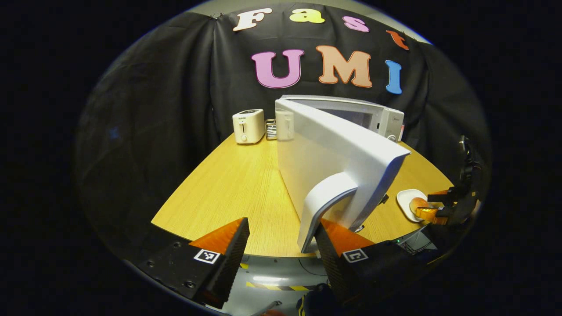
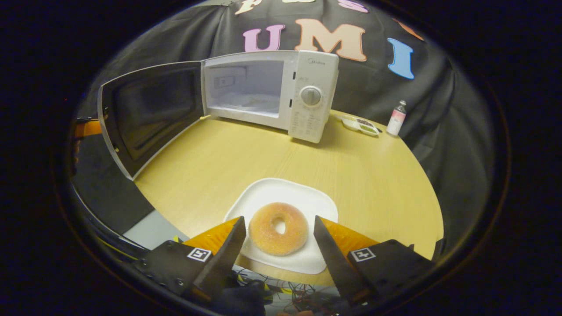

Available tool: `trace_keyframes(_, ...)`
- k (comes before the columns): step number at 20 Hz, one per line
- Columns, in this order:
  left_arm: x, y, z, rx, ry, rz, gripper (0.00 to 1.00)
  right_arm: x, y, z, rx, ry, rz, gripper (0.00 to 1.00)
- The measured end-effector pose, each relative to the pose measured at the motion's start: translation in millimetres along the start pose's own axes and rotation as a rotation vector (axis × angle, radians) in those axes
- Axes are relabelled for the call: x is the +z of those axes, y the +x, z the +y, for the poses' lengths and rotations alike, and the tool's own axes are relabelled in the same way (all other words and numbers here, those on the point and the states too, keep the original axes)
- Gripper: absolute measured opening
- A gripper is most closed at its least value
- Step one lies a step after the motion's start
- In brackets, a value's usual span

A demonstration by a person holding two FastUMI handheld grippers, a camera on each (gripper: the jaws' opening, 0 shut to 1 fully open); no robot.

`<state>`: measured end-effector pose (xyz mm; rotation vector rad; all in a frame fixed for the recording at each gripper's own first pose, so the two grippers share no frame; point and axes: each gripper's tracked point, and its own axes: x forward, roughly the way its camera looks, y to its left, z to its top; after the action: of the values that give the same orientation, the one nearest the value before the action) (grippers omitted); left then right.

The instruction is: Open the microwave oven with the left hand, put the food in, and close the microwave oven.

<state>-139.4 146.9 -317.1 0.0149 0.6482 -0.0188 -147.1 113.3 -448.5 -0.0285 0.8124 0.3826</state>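
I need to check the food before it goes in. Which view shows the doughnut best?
The right gripper view: the doughnut lies whole on its white plate, close up, between the open right gripper fingers. The left gripper view shows it small and far off at the table edge, partly hidden by the right gripper.

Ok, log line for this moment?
microwave door open | left gripper open at handle | right gripper open around donut on plate

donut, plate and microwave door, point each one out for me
donut (image 2: pixel 278 235), right gripper view, on its sugared ring
plate (image 2: pixel 285 192), right gripper view, on the bare white part behind the donut
microwave door (image 2: pixel 151 112), right gripper view, on its dark inner window
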Motion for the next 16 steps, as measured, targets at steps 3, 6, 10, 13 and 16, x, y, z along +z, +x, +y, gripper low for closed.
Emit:
trace_keyframes(3,3,-12,0,0.008,-0.008,-0.012,0.86,-7,7,1,-0.001,0.026,0.028,0.99)
trace_keyframes(6,10,-27,6,0.023,-0.008,-0.032,0.86,-7,10,0,-0.002,0.077,0.038,0.99)
trace_keyframes(10,36,-48,22,0.060,-0.042,-0.090,0.86,-8,13,-4,-0.019,0.161,0.061,0.89)
trace_keyframes(13,77,-64,41,0.094,-0.106,-0.190,0.84,-8,13,-5,-0.020,0.165,0.070,0.81)
trace_keyframes(16,120,-83,50,0.108,-0.139,-0.304,0.88,-8,13,-6,-0.021,0.200,0.086,0.65)
